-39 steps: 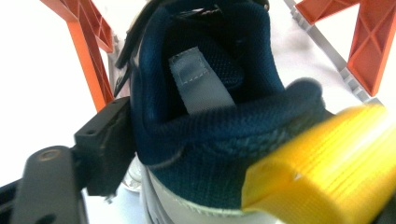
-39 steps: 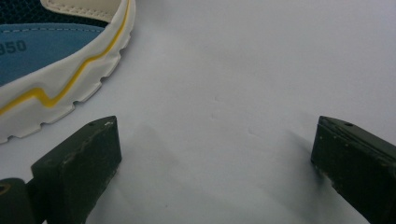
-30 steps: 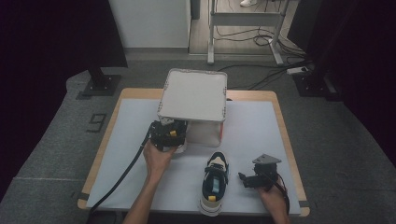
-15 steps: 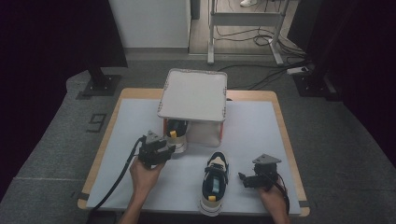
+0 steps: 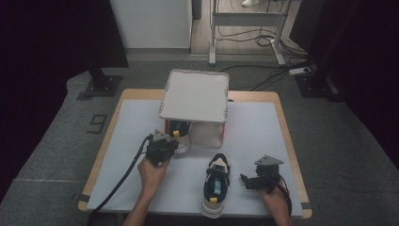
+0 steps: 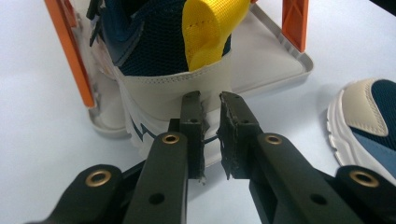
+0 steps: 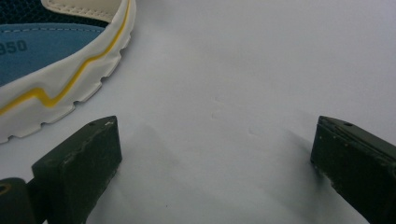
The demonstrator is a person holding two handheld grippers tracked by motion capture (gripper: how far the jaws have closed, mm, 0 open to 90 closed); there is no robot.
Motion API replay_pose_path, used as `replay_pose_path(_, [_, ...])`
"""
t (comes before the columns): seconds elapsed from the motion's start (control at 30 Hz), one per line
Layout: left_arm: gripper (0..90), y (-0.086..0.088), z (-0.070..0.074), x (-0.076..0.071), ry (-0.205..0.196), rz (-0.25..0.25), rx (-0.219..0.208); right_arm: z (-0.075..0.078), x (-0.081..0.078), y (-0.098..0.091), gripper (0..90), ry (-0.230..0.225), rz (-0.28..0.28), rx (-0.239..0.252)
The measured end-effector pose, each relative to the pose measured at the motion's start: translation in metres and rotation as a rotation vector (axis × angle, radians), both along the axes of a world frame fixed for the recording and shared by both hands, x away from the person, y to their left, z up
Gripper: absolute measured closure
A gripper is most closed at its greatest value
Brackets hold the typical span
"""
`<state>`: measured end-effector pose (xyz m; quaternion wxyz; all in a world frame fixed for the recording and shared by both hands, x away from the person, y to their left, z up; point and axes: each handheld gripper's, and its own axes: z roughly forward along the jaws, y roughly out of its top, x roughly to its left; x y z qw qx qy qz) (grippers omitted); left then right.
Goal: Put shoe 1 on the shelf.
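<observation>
Most of the shoe under the rack (image 5: 179, 134) is hidden in the high view by the rack's flat grey top shelf (image 5: 195, 95); only its heel, with a yellow pull tab, is seen protruding at the front. In the left gripper view this shoe (image 6: 163, 56) is cut off at the top edge, and its toe cannot be made out. It is seen standing on the lower grey tray (image 6: 275, 70) of the rack, between orange uprights (image 6: 70, 51), the heel overhanging the tray's front rim. Navy mesh, a cream heel counter and a ridged white sole are shown.

The left hand-held gripper (image 6: 211, 100) is seen at that heel, its jaws nearly closed with a narrow gap between them; whether anything is pinched there cannot be told. The right hand-held gripper (image 7: 215, 140) is held with jaws spread wide and nothing between them, low over the white-covered bench (image 5: 254, 127).

A second shoe (image 5: 215, 183) lies on the bench between the two hands, just beside the right hand-held gripper (image 5: 258, 181); a blue insole and a yellow line along its white sole are visible.
</observation>
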<state>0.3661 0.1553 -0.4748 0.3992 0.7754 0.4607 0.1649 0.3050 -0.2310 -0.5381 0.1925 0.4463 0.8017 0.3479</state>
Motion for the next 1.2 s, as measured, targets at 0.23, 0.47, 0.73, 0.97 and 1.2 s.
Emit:
replay_pose_path(0.23, [79.4,-0.007,-0.004,0.023,-0.004,0.027,0.016,0.000,0.000,0.000,1.0,0.000,0.000,0.000])
replay_pose_path(0.47, [78.5,-0.013,-0.013,0.038,-0.019,0.049,0.031,0.000,0.000,0.000,1.0,0.000,0.000,0.000])
replay_pose_path(0.73, [78.6,-0.015,-0.014,0.045,-0.030,0.052,0.030,0.000,0.000,0.000,1.0,0.000,0.000,0.000])
replay_pose_path(0.97, [55.2,-0.014,-0.014,0.040,-0.028,0.049,0.102,0.000,0.000,0.000,1.1,0.000,0.000,0.000])
replay_pose_path(1.2, [16.5,-0.006,-0.004,0.023,0.007,0.001,0.134,0.000,0.000,0.000,1.1,0.000,0.000,0.000])
